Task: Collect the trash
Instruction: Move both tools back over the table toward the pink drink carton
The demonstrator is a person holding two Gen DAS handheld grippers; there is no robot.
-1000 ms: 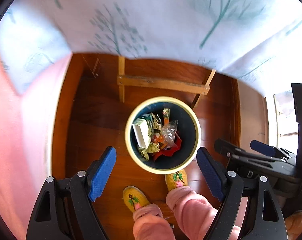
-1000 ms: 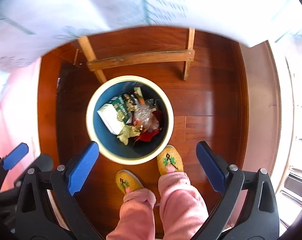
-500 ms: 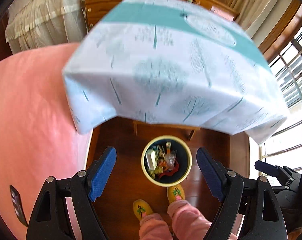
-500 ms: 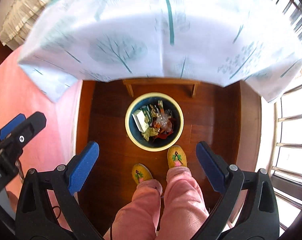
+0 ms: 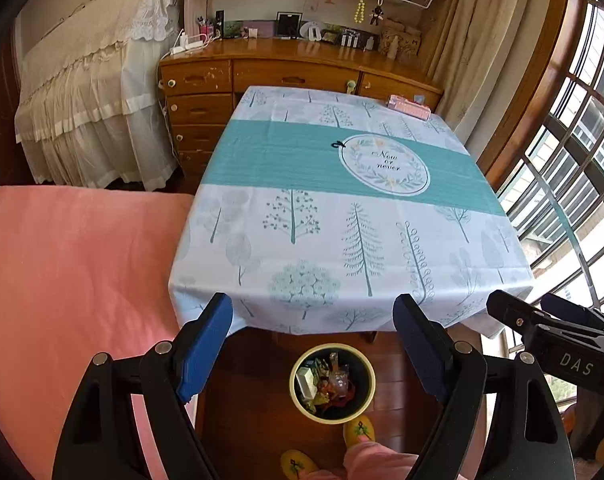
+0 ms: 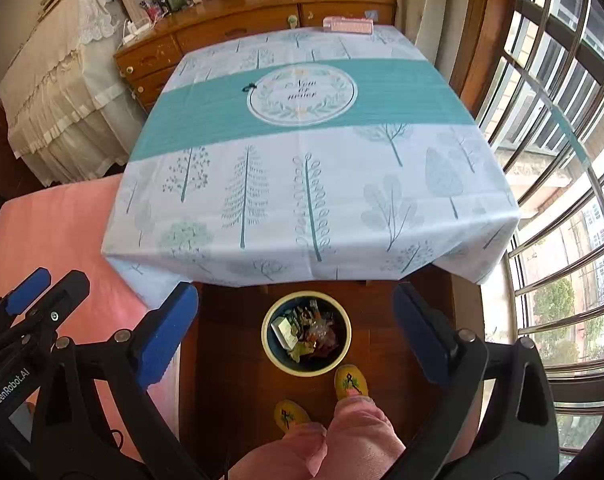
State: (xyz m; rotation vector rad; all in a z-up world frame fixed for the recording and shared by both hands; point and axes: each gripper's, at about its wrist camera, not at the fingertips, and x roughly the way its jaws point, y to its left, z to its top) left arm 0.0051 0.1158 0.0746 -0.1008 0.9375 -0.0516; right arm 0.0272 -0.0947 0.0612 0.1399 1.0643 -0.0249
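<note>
A round bin (image 5: 302, 404) with a cream rim and dark blue inside stands on the wooden floor at the near edge of the table; it also shows in the right wrist view (image 6: 270, 350). It holds mixed trash (image 5: 325, 384), wrappers, a white box and clear plastic (image 6: 307, 334). My left gripper (image 5: 313, 344) is open and empty, held high above the bin. My right gripper (image 6: 296, 328) is open and empty, also high above it. The table (image 5: 321, 216) has a tree-print cloth with a teal band (image 6: 302, 184). A small dark scrap (image 5: 336, 144) lies on the teal band (image 6: 249, 87).
A pink box (image 5: 409, 107) sits at the table's far right corner (image 6: 347, 24). A pink bed (image 5: 70, 272) is at the left. A wooden dresser (image 5: 262, 76) stands behind the table. Windows (image 6: 561, 160) line the right. The person's yellow slippers (image 6: 349, 382) stand by the bin.
Both grippers have risen and tilted up from close above the bin, so the whole tabletop and room now show. Both stayed open and empty.
</note>
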